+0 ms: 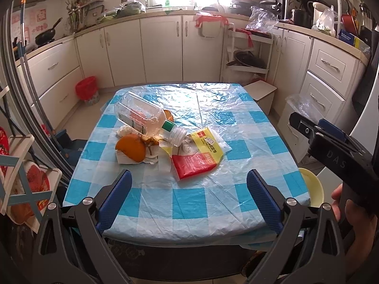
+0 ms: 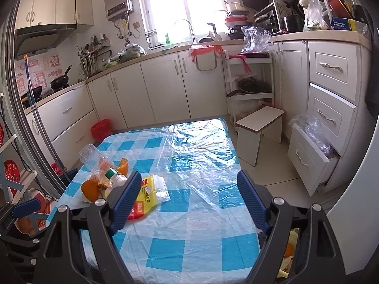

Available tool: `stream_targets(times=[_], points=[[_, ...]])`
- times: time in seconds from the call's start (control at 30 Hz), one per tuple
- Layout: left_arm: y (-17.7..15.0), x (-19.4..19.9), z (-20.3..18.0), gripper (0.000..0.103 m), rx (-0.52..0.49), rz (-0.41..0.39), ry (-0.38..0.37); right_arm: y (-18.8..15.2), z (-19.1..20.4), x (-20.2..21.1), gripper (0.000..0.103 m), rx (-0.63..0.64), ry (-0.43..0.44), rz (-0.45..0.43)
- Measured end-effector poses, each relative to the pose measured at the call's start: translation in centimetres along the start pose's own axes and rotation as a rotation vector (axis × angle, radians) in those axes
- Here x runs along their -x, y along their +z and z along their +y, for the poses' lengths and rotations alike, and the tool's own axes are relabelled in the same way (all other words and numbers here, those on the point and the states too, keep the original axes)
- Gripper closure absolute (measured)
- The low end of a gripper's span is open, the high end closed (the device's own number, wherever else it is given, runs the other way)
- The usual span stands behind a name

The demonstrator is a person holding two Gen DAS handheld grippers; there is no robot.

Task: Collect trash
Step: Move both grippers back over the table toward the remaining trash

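Both pairs of jaws stood wide apart with nothing between them: the left gripper (image 1: 189,196) and the right gripper (image 2: 188,200) hung over the near edge of the table (image 1: 248,127) with its blue-checked plastic cover. The trash lay clustered left of centre: a clear, empty plastic bottle (image 1: 144,118) on its side, orange peel (image 1: 130,147) on crumpled white paper (image 1: 151,159), and a yellow-and-red wrapper (image 1: 200,155) touching the bottle's neck.
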State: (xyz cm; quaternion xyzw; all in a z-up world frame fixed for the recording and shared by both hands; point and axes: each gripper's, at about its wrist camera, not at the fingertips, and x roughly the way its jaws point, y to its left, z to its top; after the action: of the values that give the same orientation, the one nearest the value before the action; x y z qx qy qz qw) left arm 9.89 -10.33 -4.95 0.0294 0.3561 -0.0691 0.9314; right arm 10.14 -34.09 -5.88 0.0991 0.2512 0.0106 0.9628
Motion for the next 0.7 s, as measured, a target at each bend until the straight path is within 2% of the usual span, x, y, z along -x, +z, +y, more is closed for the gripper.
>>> stream_targets(times=[0.43, 0.7], points=[[-0.2, -0.9, 2.0, 0.009, 0.044, 0.019, 0.026, -0.3, 1.0, -1.0, 0.024, 0.028, 0.014, 0.027], [-0.6, -2.5, 6.1, 0.009, 0.137, 0.064, 0.064, -0.7, 1.8, -2.0, 0.024, 0.05, 0.033, 0.064]])
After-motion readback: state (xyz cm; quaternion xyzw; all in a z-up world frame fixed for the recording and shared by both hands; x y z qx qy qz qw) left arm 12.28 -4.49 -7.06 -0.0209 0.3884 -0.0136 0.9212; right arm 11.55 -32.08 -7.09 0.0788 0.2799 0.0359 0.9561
